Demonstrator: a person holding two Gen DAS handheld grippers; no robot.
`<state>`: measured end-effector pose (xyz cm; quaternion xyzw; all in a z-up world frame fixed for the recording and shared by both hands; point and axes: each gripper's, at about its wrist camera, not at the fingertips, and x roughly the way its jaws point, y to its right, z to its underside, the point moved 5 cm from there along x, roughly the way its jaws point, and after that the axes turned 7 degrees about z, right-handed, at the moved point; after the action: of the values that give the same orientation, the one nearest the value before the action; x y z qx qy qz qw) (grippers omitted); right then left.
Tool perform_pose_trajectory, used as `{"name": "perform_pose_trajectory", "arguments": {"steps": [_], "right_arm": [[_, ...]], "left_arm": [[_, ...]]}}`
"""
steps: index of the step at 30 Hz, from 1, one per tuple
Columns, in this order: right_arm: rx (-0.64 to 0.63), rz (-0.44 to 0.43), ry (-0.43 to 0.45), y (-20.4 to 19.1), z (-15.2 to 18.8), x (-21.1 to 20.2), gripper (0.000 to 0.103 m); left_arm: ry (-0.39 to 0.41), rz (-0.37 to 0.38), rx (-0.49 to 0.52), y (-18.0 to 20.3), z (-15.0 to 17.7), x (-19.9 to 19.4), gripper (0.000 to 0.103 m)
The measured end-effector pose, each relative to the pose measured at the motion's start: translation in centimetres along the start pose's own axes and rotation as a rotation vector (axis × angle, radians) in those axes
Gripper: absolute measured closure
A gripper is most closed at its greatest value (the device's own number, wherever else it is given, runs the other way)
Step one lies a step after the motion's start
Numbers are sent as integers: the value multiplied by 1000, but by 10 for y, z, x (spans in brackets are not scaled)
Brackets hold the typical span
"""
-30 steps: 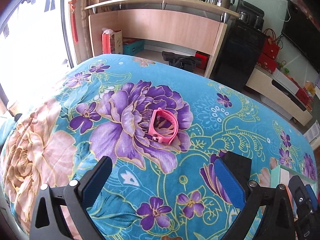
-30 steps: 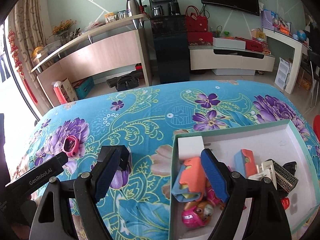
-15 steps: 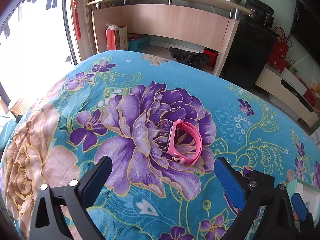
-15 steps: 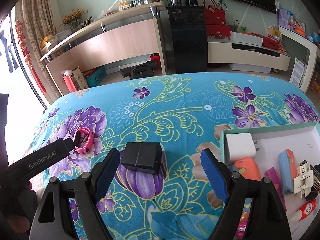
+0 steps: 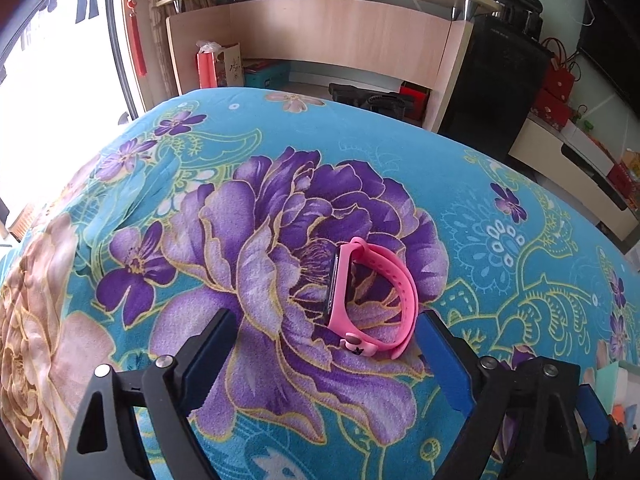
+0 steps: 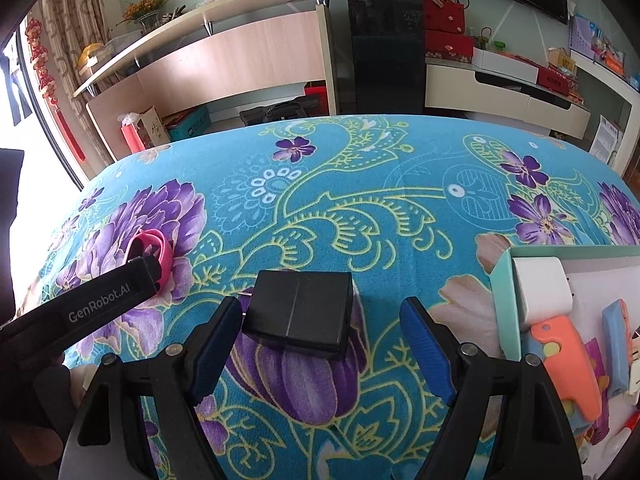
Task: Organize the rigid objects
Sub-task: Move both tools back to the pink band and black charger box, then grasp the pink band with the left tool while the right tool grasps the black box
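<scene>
A turquoise floral blanket (image 5: 400,152) with large purple peonies covers the whole work surface. At its right side sits a mint-edged box (image 6: 505,304) already holding a white charger block (image 6: 540,288), an orange piece and other small items. A black rectangular case (image 6: 298,314) lies flat on the blanket between the tips of the right gripper (image 6: 322,334); its left edge is just beside the left blue pad, while the right pad stands apart from it, so the jaws are spread wide with nothing clamped. The left gripper (image 5: 324,344) is likewise wide open, and a pink smart wristband (image 5: 370,300) lies on its side on a purple peony just ahead of the fingertips, close to the right pad; whether it touches that pad cannot be told. Beyond the blanket stand a curved wooden counter (image 6: 224,56), a black cabinet (image 6: 384,44) and a low white TV stand (image 6: 504,92).
</scene>
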<state>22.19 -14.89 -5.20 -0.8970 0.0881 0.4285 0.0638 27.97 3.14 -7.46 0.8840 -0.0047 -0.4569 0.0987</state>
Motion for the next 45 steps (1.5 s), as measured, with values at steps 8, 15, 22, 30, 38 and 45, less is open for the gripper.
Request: {"name": "perform_pose_trajectory", "arguments": {"steps": [8,15,22,30,38,45], "right_arm": [[-18,-10,1,-6,1,1,41],[-26,-8,-2,-7,2,0,42],[-30,-8,-1,-5,2,-2,48],[-21,0,29,2,-3,-18,49],[-34,0,44,9,3,-45,50],[-55,-2,100,14,0,-73,50]], "left_arm": [[8,49,51,15,0,0,36],[11,56,92,24,1,0,50],[11,89,71,19,1,-6,51],[32,115,54,19,3,-29,51],[58,141,46,17,16,-64,51],[85,157,47,20,18,-94,51]]}}
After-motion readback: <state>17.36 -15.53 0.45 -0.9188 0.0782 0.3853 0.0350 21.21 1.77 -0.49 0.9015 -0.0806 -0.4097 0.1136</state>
